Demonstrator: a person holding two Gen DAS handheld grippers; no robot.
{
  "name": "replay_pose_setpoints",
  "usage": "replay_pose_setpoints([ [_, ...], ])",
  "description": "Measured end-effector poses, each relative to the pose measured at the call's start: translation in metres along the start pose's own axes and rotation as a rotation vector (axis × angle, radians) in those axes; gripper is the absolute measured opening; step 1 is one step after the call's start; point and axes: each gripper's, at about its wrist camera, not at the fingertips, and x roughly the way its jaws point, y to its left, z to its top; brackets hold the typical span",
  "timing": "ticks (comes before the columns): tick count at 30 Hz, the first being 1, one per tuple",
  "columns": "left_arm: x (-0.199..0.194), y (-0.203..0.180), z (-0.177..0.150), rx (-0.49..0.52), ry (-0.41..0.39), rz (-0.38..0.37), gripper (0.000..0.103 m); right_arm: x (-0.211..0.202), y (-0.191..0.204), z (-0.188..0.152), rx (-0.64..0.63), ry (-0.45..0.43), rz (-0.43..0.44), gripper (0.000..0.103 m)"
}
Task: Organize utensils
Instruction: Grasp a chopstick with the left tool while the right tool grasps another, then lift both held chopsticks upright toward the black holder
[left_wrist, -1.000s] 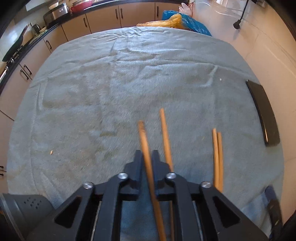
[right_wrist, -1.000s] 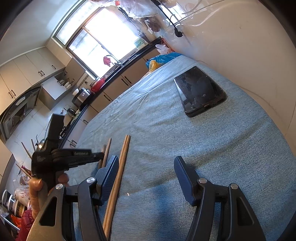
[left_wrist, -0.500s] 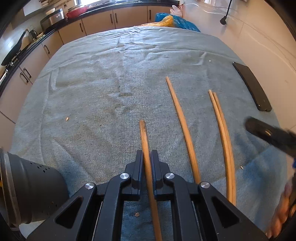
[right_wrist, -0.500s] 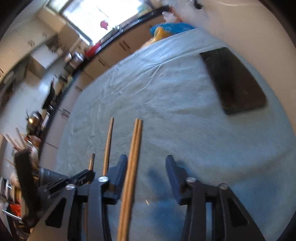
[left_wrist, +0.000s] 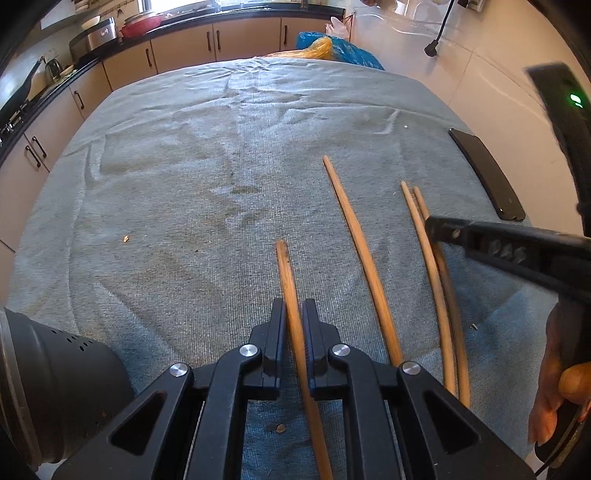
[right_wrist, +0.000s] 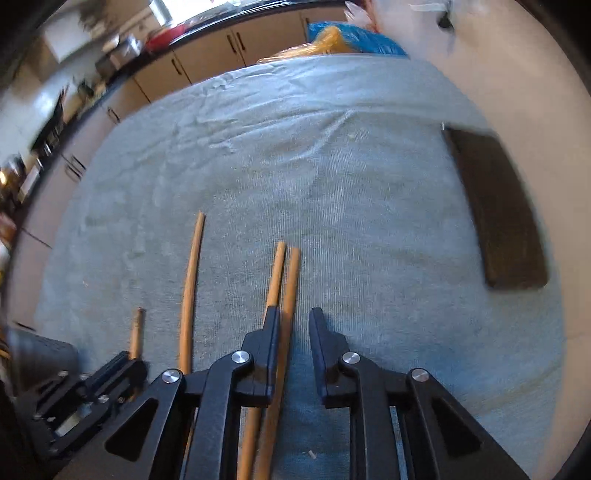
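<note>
My left gripper (left_wrist: 294, 308) is shut on a wooden chopstick (left_wrist: 290, 280) and holds it over the grey-blue cloth (left_wrist: 221, 166). A single chopstick (left_wrist: 358, 243) lies on the cloth to its right. Further right lies a pair of chopsticks (left_wrist: 428, 240) side by side. My right gripper (right_wrist: 293, 319) is open and low over that pair (right_wrist: 286, 273); one stick lies between its fingers, the other under the left finger. The right gripper also shows in the left wrist view (left_wrist: 480, 240). The left gripper shows at the lower left of the right wrist view (right_wrist: 122, 365).
A dark perforated holder (left_wrist: 55, 387) stands at the near left corner of the cloth. A black phone (left_wrist: 487, 173) lies at the right edge, also in the right wrist view (right_wrist: 498, 214). A blue and yellow bag (left_wrist: 332, 48) sits at the far end. Kitchen cabinets stand behind.
My right gripper has swung over the pair of chopsticks, come down and narrowed its opening. My left gripper keeps its chopstick and has drawn back toward the holder.
</note>
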Motion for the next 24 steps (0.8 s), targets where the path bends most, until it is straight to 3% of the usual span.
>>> replay_pose_setpoints([
  [3, 0.0, 0.002, 0.0, -0.002, 0.0, -0.007, 0.01, 0.005, 0.012, 0.002, -0.061, 0.006, -0.068, 0.019],
  [6, -0.001, 0.002, 0.0, -0.001, 0.001, -0.011, 0.008, 0.005, 0.016, 0.001, -0.103, -0.001, -0.1, 0.01],
  [11, -0.007, 0.004, -0.002, -0.011, -0.014, -0.046, 0.006, -0.012, -0.004, -0.004, 0.0, -0.065, 0.021, 0.007],
  [13, -0.018, 0.002, -0.003, -0.005, -0.047, -0.03, 0.006, -0.032, -0.008, -0.011, 0.034, -0.15, 0.099, 0.007],
  [17, -0.055, -0.003, -0.005, 0.005, -0.156, -0.033, 0.006, -0.081, -0.012, -0.036, 0.03, -0.346, 0.173, 0.007],
  [22, -0.102, -0.005, -0.012, 0.008, -0.301, -0.029, 0.006, -0.13, -0.009, -0.072, -0.008, -0.585, 0.198, 0.007],
  [24, -0.113, -0.005, -0.013, 0.005, -0.331, -0.033, 0.006, -0.139, -0.008, -0.085, -0.009, -0.642, 0.202, 0.007],
])
